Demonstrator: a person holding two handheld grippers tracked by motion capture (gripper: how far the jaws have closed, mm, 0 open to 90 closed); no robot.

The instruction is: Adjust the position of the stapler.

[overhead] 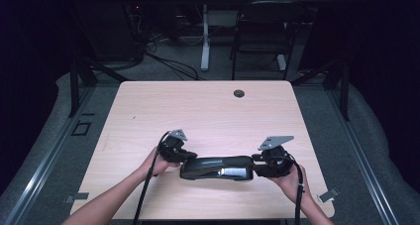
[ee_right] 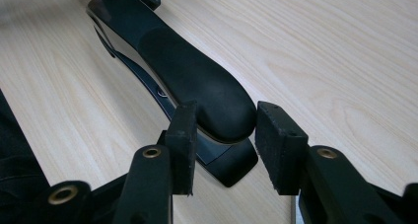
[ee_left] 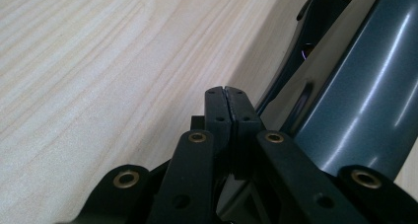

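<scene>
You are seated in what looks like a lab or recording studio: your pale wood desk (overhead: 208,111) with its cable grommet (overhead: 239,93) stands on grey carpet, ringed by black curtains. Behind it, loose cables (overhead: 168,61) trail across the floor beside a black chair (overhead: 262,34) and a second desk's white leg (overhead: 204,36).

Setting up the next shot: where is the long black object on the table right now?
In the high view the long black object lies crosswise near the table's front edge, between the left hand-held gripper and the right hand-held gripper.
</scene>
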